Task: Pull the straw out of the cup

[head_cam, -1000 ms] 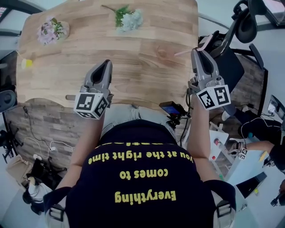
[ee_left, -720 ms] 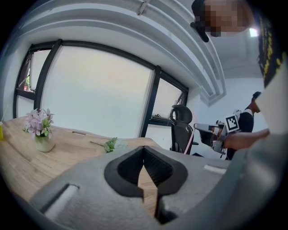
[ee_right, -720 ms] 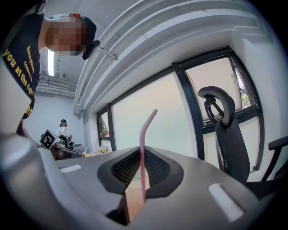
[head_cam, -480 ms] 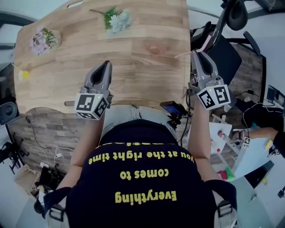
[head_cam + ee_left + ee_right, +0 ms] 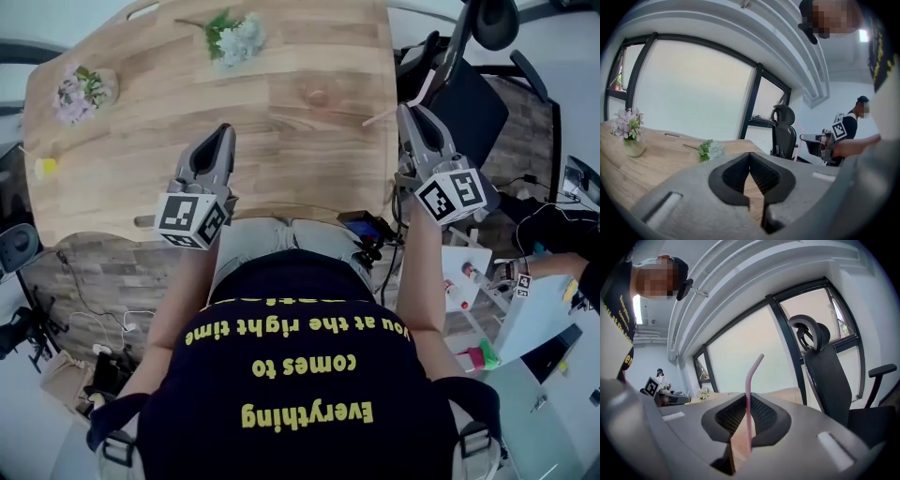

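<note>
My right gripper [image 5: 405, 112] hovers over the right edge of the wooden table [image 5: 281, 122], shut on a pink bendy straw [image 5: 380, 117]. In the right gripper view the straw [image 5: 749, 394] stands upright between the ribbed pads, its bent tip leaning right. Over the table's near edge, my left gripper [image 5: 223, 133] is shut with nothing in it. Its pad tips [image 5: 750, 157] meet in the left gripper view, where the right gripper [image 5: 820, 143] and the straw [image 5: 800, 138] also appear. No cup shows in any view.
A loose sprig of flowers [image 5: 232, 37] lies at the table's far side. A small vase of flowers [image 5: 80, 92] stands at the far left, near a yellow object [image 5: 44, 167]. A black office chair [image 5: 825, 376] stands just right of the table.
The right gripper has tilted and sunk a little with the straw still in it. The left gripper looks much the same. The head view has shifted, so the table sits further left.
</note>
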`<action>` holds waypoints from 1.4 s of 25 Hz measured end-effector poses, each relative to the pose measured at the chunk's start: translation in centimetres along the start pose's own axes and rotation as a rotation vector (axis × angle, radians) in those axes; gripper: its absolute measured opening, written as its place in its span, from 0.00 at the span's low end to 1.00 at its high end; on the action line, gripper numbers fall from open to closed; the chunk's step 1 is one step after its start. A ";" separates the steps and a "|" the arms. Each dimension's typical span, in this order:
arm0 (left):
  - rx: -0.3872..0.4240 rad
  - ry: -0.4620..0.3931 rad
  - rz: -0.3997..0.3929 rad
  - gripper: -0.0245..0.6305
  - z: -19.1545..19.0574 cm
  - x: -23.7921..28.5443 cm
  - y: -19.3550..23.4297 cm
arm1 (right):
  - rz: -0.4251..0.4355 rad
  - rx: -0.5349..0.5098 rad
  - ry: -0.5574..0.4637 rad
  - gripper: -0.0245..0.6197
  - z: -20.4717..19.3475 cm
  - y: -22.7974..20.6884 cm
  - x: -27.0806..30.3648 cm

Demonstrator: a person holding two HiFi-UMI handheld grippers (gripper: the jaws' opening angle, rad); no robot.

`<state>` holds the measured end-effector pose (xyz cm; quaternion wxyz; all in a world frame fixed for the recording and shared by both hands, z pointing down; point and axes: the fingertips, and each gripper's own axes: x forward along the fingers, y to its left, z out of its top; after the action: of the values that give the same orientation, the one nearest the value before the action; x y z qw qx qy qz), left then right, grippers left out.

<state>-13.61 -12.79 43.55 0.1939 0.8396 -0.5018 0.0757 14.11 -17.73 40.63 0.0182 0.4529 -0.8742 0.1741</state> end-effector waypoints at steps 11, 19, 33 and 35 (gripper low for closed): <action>-0.003 0.025 -0.013 0.04 -0.4 0.9 -0.3 | 0.049 0.144 0.155 0.10 -4.5 -0.6 0.8; -0.009 0.043 -0.009 0.04 -1.0 1.0 0.2 | 0.055 0.230 0.312 0.10 -9.1 -0.8 1.5; 0.000 0.059 -0.008 0.04 -0.9 1.0 -1.0 | 0.083 0.361 0.451 0.10 -13.0 -1.2 0.3; -0.001 0.062 -0.007 0.04 -1.0 1.1 -0.9 | 0.090 0.373 0.467 0.10 -13.6 -1.3 0.4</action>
<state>-12.20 -12.88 44.60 0.2100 0.8386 -0.4925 0.1010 13.16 -14.36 53.84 0.1273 0.3569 -0.8186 0.4316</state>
